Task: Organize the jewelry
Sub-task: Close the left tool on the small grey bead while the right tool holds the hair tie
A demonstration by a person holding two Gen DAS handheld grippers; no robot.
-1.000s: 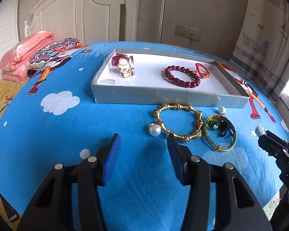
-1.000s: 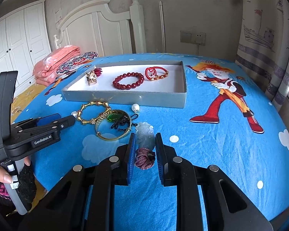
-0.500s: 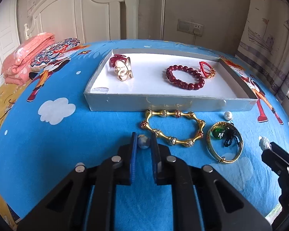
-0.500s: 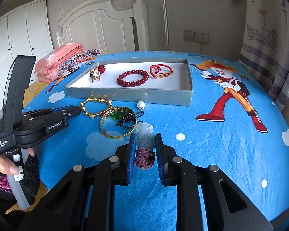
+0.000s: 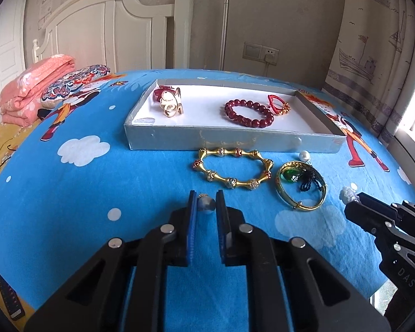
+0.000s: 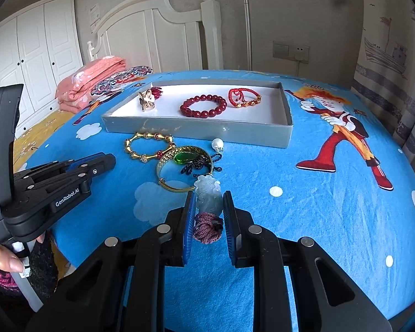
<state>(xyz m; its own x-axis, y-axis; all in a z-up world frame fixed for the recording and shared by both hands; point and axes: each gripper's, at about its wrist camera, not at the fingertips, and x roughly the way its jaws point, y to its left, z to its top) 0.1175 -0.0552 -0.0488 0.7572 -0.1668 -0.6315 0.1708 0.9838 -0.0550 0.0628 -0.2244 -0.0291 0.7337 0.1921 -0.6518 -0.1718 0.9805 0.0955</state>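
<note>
Blue pads of my left gripper clamp the pearl earring; my right gripper clamps the jade pendant. I judge both are held to go into the tray at twelve o'clock, where the sorted bracelets lie.

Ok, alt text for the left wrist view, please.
The left gripper is shut on a pearl above a blue cartoon bedsheet. Ahead lie a gold bracelet, a gold bangle and a grey tray holding jewelry.
</note>
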